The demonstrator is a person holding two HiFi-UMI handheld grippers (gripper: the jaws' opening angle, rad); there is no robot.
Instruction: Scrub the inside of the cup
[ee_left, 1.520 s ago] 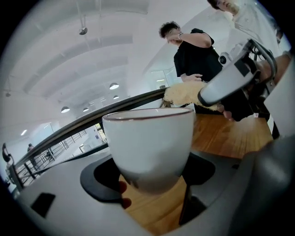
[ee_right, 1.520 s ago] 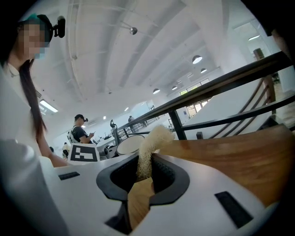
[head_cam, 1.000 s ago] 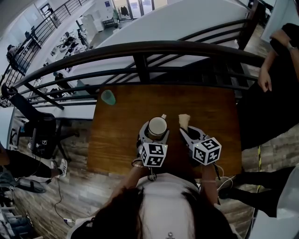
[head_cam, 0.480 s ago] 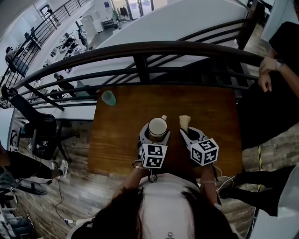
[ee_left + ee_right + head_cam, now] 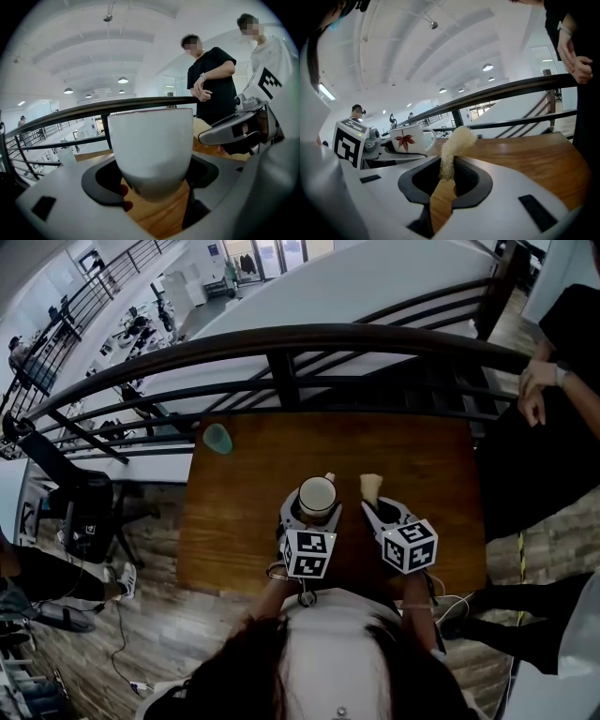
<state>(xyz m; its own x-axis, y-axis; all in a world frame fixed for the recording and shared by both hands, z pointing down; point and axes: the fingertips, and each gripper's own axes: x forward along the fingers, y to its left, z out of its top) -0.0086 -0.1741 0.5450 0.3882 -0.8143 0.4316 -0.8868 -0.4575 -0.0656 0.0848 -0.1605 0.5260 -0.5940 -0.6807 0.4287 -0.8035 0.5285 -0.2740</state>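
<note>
Two grippers, both loaded. The left gripper has its jaws pinched on the lower body of the white cup, one jaw on each side. The right gripper has its jaws pressed onto a loofah scrubber, which sticks up past its fingertips.

We can't tell whether the cup's base rests on the wooden table or hangs just above it. In the head view our hands are hidden under the marker cubes, and our own head and shoulders cut off the near table edge. The left gripper view is filled by the cup's plain outer wall, so the handle and the inside are hidden there.

Only the head view shows the cup's open mouth, facing up, with the scrubber just right of it, apart from it and not inside. Only the right gripper view shows a red leaf print and the handle on the cup, off to the left of that gripper's jaws. The left gripper view catches the right gripper just to its right, plus a bystander beyond. The head view cuts that bystander off at its right edge. A green tumbler stands well ahead and left of the left gripper.

Against a second ago, the cup and both grippers sit about where they were. The bystander's raised hand has dropped to meet the other hand.
</note>
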